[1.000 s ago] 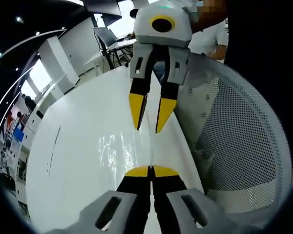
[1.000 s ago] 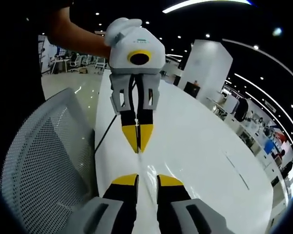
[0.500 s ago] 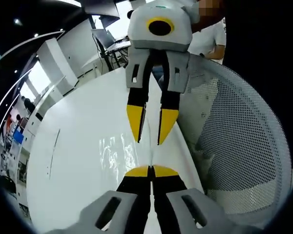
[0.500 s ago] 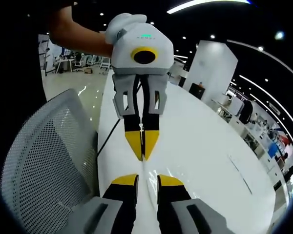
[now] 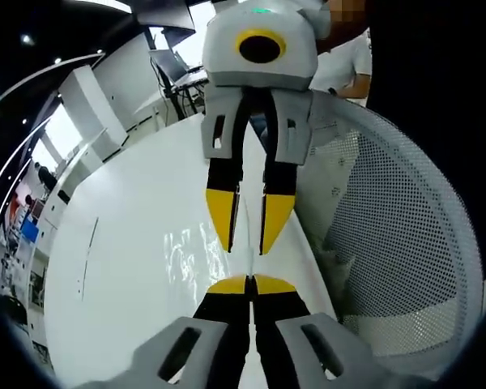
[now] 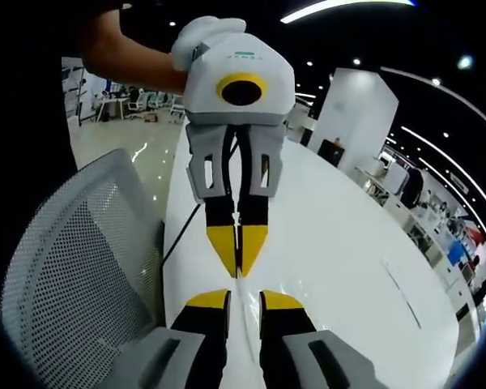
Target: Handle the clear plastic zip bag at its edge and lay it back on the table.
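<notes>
Left gripper (image 5: 249, 284): jaws pinched on the clear bag (image 5: 241, 243) edge, frame bottom.
Right gripper (image 6: 243, 298): jaws parted, centre-bottom.
Writing: none readable.

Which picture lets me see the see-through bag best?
The left gripper view: the clear plastic zip bag glints against the white table there. In the right gripper view, the bag is a faint sheen between the yellow-tipped fingers.

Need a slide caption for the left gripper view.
Left gripper shut on clear zip bag edge above white table; right gripper opposite, jaws parted.
</notes>
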`<action>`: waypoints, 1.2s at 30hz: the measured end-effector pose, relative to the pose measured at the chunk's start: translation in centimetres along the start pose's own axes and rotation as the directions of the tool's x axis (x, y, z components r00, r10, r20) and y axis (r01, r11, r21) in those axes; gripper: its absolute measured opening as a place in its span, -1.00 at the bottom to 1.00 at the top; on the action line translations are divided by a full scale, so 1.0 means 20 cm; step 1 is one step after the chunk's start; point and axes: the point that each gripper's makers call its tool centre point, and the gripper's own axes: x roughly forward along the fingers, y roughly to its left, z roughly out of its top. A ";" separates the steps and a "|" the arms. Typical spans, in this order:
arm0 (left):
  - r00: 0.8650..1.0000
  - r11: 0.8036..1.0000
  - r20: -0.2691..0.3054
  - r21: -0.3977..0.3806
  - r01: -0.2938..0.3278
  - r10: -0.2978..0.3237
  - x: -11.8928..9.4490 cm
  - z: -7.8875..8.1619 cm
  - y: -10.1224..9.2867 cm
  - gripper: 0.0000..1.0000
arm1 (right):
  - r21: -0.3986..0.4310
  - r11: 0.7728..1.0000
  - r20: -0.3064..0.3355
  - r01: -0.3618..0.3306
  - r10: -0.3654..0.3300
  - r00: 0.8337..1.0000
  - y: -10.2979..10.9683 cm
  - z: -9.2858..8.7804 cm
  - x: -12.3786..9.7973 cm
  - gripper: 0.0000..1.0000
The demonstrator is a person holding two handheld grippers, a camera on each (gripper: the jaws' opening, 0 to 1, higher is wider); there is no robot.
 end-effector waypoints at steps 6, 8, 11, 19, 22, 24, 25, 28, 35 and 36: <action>1.000 1.000 0.006 0.003 0.004 -0.004 0.00 0.01 0.00 -1.00 | -0.004 1.000 -0.001 -0.007 0.007 1.000 0.00 0.01 0.01 -0.82; 1.000 1.000 0.006 0.004 0.003 -0.003 0.00 0.02 0.00 -1.00 | -0.008 1.000 -0.003 -0.010 0.010 1.000 0.01 0.01 0.01 -0.83; 1.000 1.000 0.014 0.004 0.005 -0.006 0.00 0.03 -0.01 -1.00 | -0.020 1.000 -0.008 -0.014 0.014 1.000 0.01 0.01 0.02 -0.84; 1.000 1.000 0.020 0.004 0.013 -0.013 0.00 0.05 -0.01 -1.00 | -0.026 0.999 -0.018 -0.026 0.026 1.000 0.02 0.01 0.03 -0.94; 1.000 1.000 0.020 0.005 0.015 -0.015 0.00 0.05 -0.01 -1.00 | -0.034 0.999 -0.023 -0.033 0.032 0.999 0.03 0.01 0.03 -0.99; 1.000 1.000 0.020 0.004 0.014 -0.014 0.00 0.05 -0.02 -1.00 | -0.035 0.999 -0.025 -0.036 0.035 0.999 0.03 0.01 0.04 -0.99; 1.000 1.000 0.019 0.005 0.012 -0.013 0.01 0.05 -0.02 -1.00 | -0.036 0.999 -0.026 -0.038 0.037 0.999 0.03 0.01 0.04 -0.99; 1.000 1.000 0.018 -0.003 0.014 -0.014 0.01 0.04 -0.02 -1.00 | -0.040 0.998 -0.030 -0.045 0.044 0.999 0.04 0.01 0.04 -1.00; 1.000 1.000 0.015 -0.009 0.011 -0.011 0.00 0.04 -0.02 -1.00 | -0.043 0.998 -0.035 -0.046 0.045 0.998 0.04 0.01 0.05 -1.00; 1.000 1.000 0.015 -0.009 0.012 -0.011 0.00 0.04 -0.02 -1.00 | -0.043 0.998 -0.036 -0.045 0.044 0.998 0.04 0.01 0.05 -1.00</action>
